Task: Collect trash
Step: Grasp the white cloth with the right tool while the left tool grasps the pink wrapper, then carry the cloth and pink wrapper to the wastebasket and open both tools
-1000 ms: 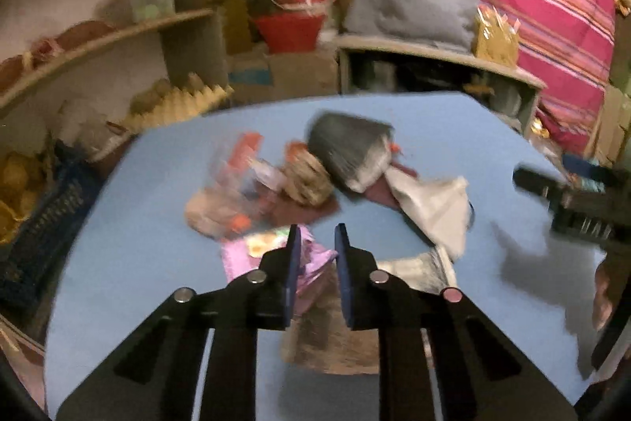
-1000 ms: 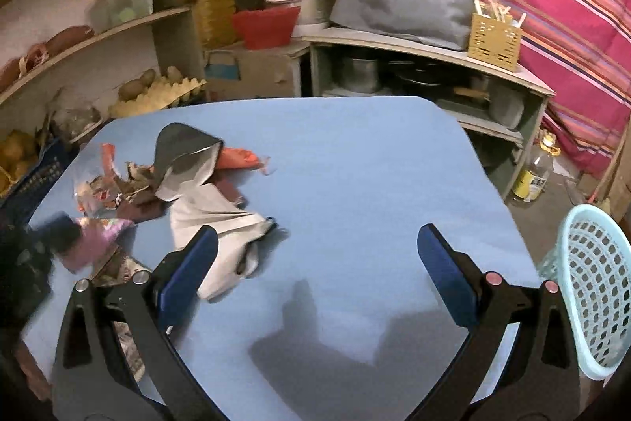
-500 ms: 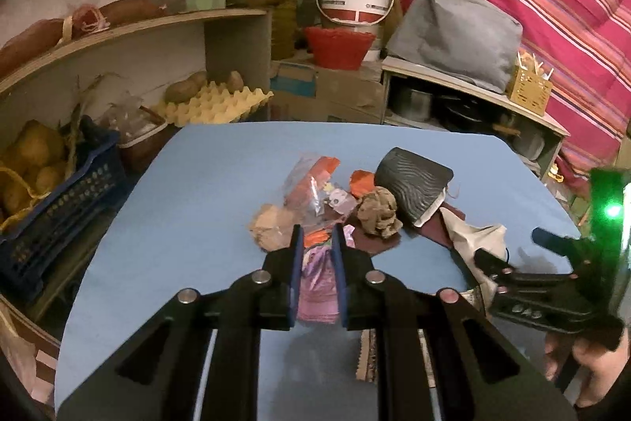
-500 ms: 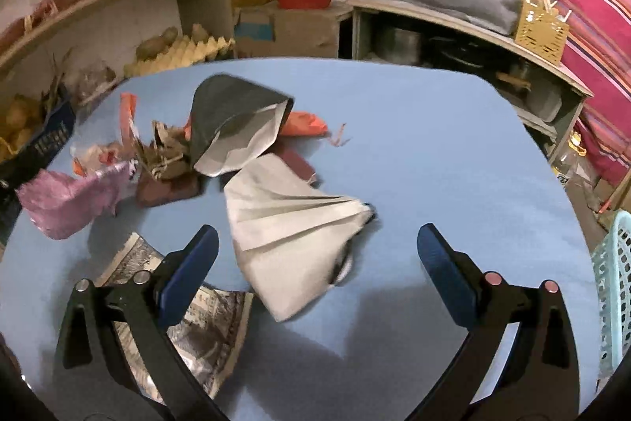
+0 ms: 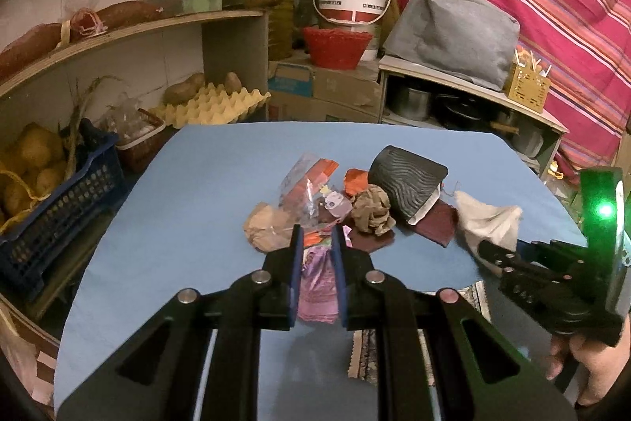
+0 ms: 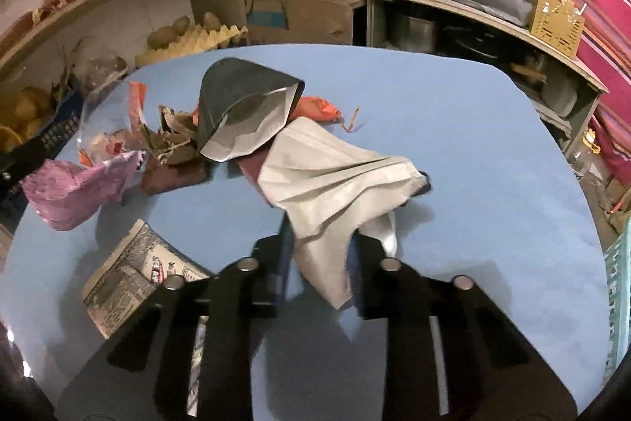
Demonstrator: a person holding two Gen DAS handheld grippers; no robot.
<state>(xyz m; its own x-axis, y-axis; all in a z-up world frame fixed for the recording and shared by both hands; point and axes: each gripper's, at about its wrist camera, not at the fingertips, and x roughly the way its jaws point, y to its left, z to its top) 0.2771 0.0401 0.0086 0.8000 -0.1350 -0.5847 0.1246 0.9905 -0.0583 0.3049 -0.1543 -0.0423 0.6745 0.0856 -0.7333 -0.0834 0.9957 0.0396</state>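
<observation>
On blue counter (image 6: 493, 145): left gripper (image 5: 317, 243) clamped on pink wrapper (image 5: 317, 283); right gripper (image 6: 319, 251) just closed onto white bag (image 6: 335, 184).

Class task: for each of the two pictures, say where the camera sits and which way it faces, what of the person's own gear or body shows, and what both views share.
Left wrist: sits on the left gripper, facing forward and down over the blue table toward the shelves; its jaws clamp a pink wrapper; the right gripper and a hand show at right.
Right wrist: sits on the right gripper, angled down; its jaws, just closed, pinch a white paper bag.
Shared: table, pink wrapper, white bag, grey pouch, white bucket.
</observation>
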